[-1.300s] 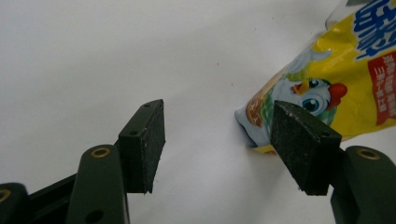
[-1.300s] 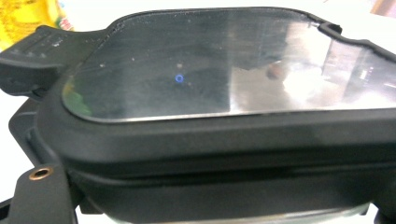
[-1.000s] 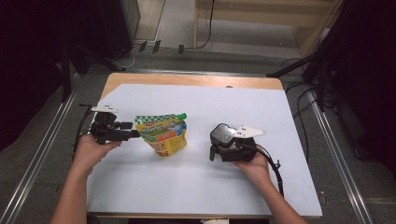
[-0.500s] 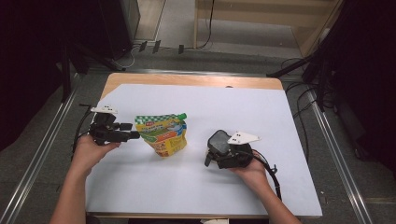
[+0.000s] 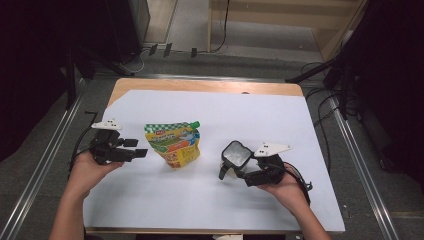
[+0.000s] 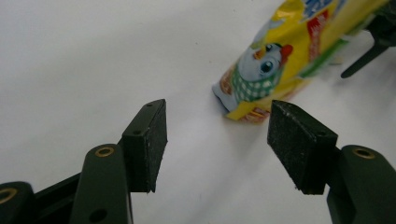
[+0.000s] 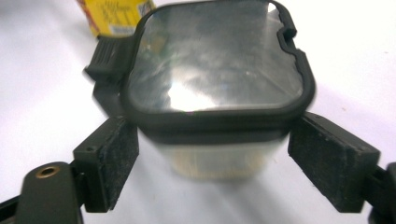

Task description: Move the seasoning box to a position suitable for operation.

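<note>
The clear plastic container [image 5: 236, 154] with its black-rimmed lid sat right of the counter's [image 5: 200, 210] middle, toward the near edge. It was clamped across its side walls by the right tongs [image 7: 214, 140]. It looked light and rigid, but the smooth walls seemed likely to slip. The firmest hold was probably just below the lid rim, where the pads [image 7: 112, 158] already pressed.

The snack pouch [image 5: 173, 145] lay flat left of centre. It looked soft, crinkly and light, best pinched at a sealed edge or corner. The left tongs [image 6: 217, 126] stood open and empty, just beside its lower left corner.

Compared with a second before, the right tongs had just been closing on the container. The container had shifted a little leftward and was tipped up, lid showing. The left tongs had drawn back from the pouch's upper left corner toward the near edge. The pouch itself had not moved.
</note>
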